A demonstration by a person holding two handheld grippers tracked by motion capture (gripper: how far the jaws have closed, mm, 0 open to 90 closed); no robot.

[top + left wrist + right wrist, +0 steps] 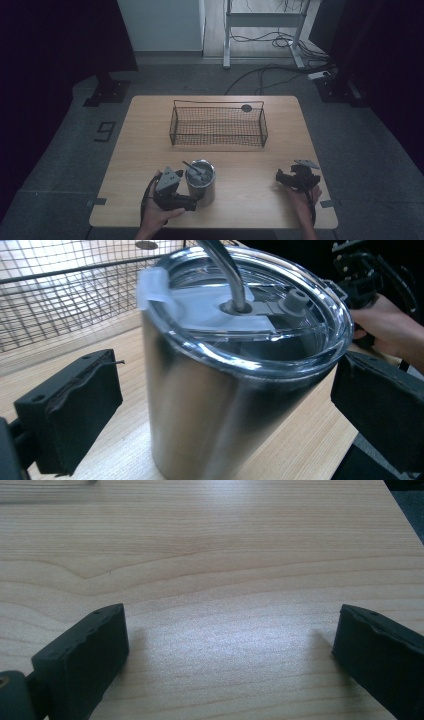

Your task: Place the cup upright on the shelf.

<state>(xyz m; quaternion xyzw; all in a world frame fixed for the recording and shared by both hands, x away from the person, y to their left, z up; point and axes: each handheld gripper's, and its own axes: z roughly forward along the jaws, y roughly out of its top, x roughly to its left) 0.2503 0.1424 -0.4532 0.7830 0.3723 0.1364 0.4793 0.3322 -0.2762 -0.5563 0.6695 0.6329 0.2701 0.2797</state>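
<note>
A stainless steel tumbler (201,184) with a clear lid and a metal straw (190,167) stands upright near the table's front left. My left gripper (192,201) is open, its two black jaws on either side of the tumbler (225,390). In the left gripper view a gap shows at the left jaw, while the right jaw stands close to the lid rim. The straw (226,267) rises through the lid. My right gripper (281,177) rests low at the front right, open over bare wood (230,650), with nothing between its jaws.
A black wire basket (218,103) stands on the wooden table (250,165) behind the tumbler, with a small dark disc at its far rim. The basket's mesh (60,300) is close behind the tumbler. A desk frame and cables lie on the floor beyond.
</note>
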